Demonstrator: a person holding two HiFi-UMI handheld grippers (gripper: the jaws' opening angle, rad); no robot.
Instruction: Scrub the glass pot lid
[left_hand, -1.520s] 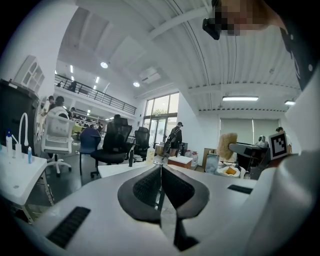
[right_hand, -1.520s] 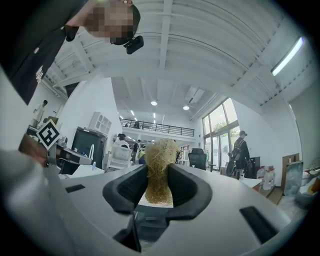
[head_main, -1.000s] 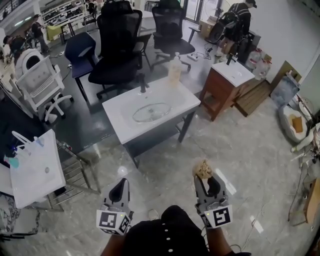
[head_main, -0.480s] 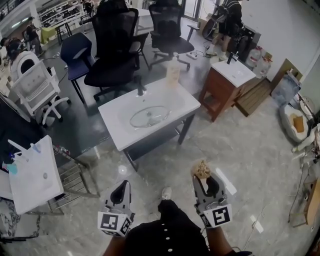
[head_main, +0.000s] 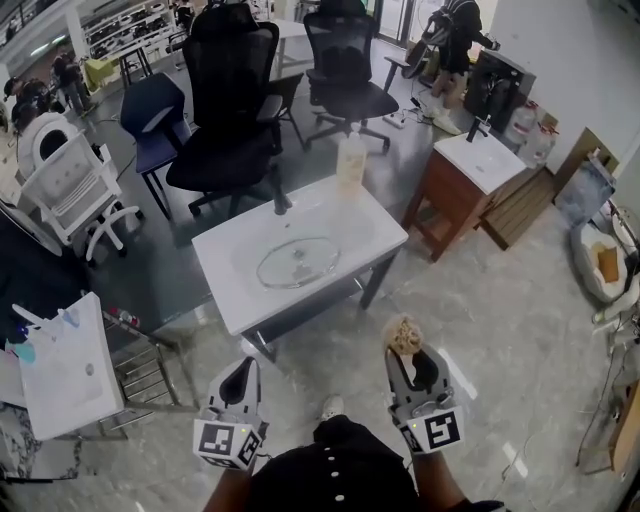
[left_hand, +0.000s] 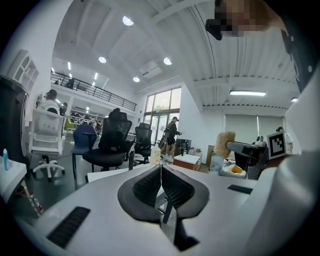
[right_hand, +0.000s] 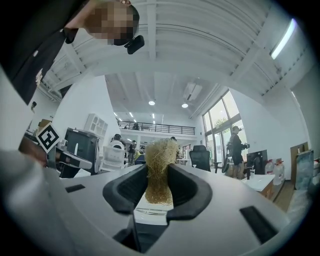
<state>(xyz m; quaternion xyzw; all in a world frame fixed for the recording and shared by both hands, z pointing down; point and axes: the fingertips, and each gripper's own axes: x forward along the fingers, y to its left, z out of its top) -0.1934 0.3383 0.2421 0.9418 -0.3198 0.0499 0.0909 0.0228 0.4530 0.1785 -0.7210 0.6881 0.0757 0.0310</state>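
Observation:
The glass pot lid (head_main: 297, 262) lies in the basin of a white sink stand (head_main: 235, 300) in the middle of the head view. A straw-coloured fibre scrubber (head_main: 404, 337) (right_hand: 159, 171) sticks up from my right gripper (head_main: 409, 357) (right_hand: 160, 184), whose jaws are shut on it. My left gripper (head_main: 241, 379) (left_hand: 161, 181) is shut and holds nothing. Both grippers hang low at the bottom of the head view, well short of the sink stand, above the floor.
A soap bottle (head_main: 350, 162) and a black tap (head_main: 281, 200) stand at the sink's far edge. Black office chairs (head_main: 232, 100) are behind it, a wooden vanity (head_main: 464, 185) to the right, a white stand with a metal rack (head_main: 70, 365) to the left. A person (head_main: 457, 40) stands far back.
The view has shifted and the sink stand sits slightly lower and nearer in the frame. Both grippers hold the same places and states.

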